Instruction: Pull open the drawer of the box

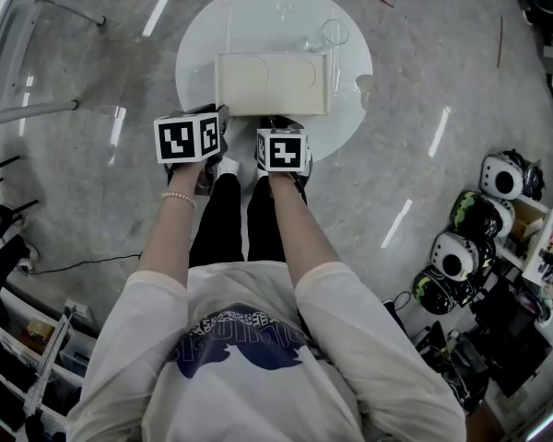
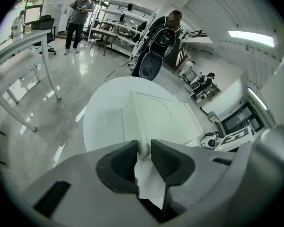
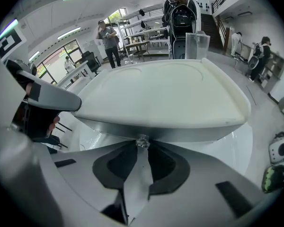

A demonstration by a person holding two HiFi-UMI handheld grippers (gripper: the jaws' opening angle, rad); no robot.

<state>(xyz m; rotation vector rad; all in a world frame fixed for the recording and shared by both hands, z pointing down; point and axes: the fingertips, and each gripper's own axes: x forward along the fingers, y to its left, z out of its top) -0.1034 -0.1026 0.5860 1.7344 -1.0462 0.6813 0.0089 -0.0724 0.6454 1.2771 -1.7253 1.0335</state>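
Right hand-held gripper [image 3: 142,149] pinches the drawer knob [image 3: 142,141] — jaws narrow — left hand-held gripper [image 2: 143,151] clamps the box [image 2: 166,118].

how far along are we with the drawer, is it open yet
Done: the left gripper is clamped on the box at its near corner, seemingly to steady it, and the right gripper has its jaws closed around the small clear knob on the drawer front. In hand: that grip on the knob. Left: the pull itself. The drawer front looks flush under the lid, so it isn't open yet.
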